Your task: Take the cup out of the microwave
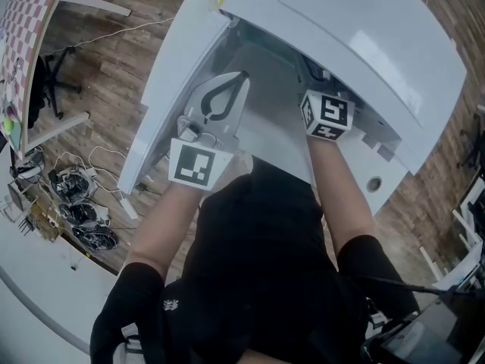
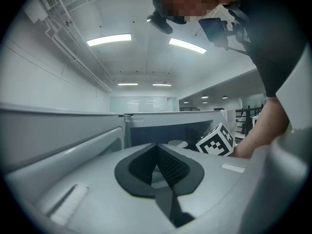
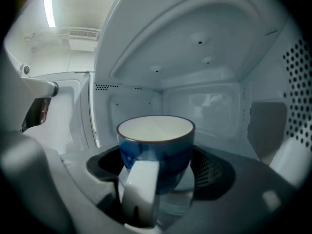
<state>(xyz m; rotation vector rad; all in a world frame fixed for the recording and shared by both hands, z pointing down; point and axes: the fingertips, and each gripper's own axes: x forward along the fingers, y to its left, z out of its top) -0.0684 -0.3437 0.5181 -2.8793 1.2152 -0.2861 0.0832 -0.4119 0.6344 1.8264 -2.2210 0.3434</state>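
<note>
Jaws of the right gripper (image 3: 158, 168) stand wide apart, released, flanking the blue cup (image 3: 156, 143) at nine and three o'clock. The cup sits upright inside the microwave (image 3: 204, 104). At the right gripper's nine o'clock in the head view, the left gripper (image 2: 157, 165) is clenched on nothing.

Cup (image 3: 170, 152) blue, white inside, white handle; microwave (image 3: 204, 101) white.

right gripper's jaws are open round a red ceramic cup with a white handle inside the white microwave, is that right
One thing is wrong: the ceramic cup is dark blue, not red, as the right gripper view shows. The rest holds: it has a white handle and stands inside the white microwave, with the right gripper open round it.
</note>
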